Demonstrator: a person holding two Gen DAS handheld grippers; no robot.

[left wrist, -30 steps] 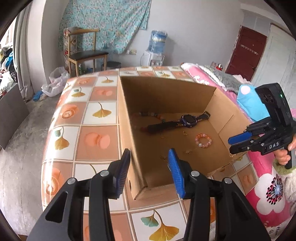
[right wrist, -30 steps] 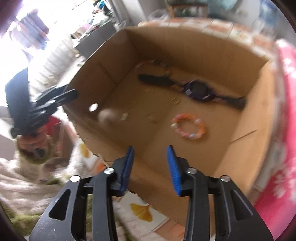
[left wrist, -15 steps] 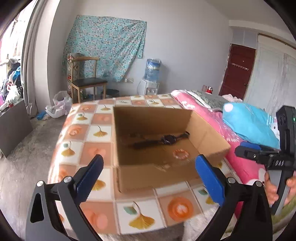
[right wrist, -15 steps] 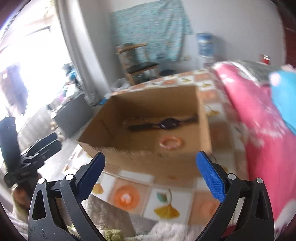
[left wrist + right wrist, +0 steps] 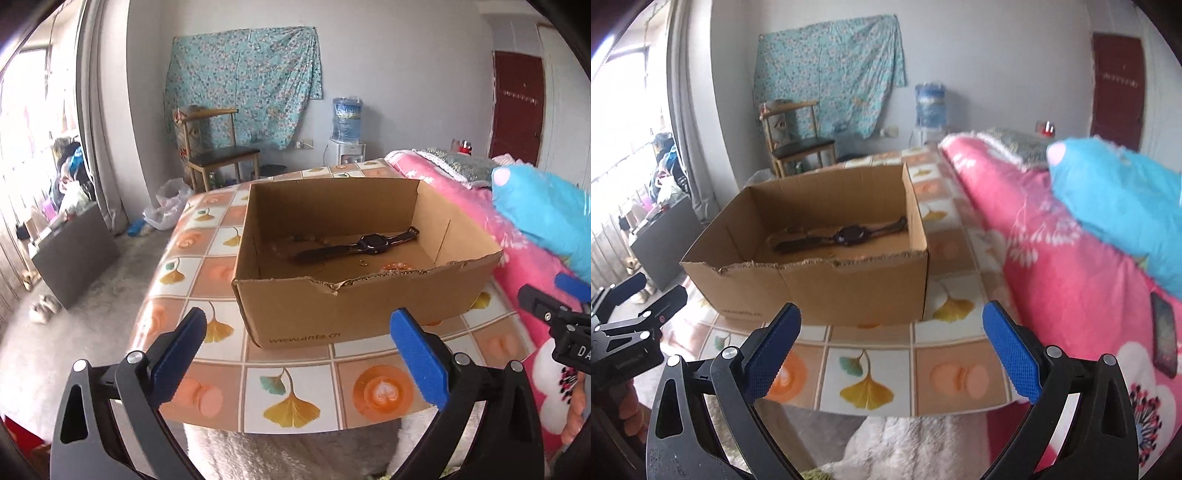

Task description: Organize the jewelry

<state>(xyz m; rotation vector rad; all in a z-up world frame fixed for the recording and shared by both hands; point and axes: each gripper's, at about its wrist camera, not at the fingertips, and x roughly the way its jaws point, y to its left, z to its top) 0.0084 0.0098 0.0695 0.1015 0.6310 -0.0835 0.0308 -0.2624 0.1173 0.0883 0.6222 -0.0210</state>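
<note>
Box: open-topped corrugated cardboard box [image 5: 332,314] ahead of both grippers, past their tips; near rim torn and ragged, web address printed low on the front wall.
Contents: dark wristwatch [image 5: 364,245] with a rounded case and long strap lying flat on the box floor; a pink bead bracelet [image 5: 397,265] just shows above the torn rim, nearer the tools; a small gold ring [image 5: 362,263] between them; a beaded strand [image 5: 310,239] behind the watch, too small to tell more.
Table: glossy tiled-pattern cover [image 5: 291,391], orange and white squares with yellow ginkgo leaves, directly under the left gripper's tips.
Left gripper: [image 5: 299,363] black frame, ribbed blue pads, jaws spread wide with nothing between them.
Right gripper: [image 5: 894,356] same build, jaws just as wide and bare; its body shows at the right edge of the left view.
Bedding: pink floral quilt [image 5: 1071,280] right of the right gripper, a soft turquoise pillow [image 5: 1119,188] on it, a dark phone [image 5: 1164,334] lying flat.
</note>
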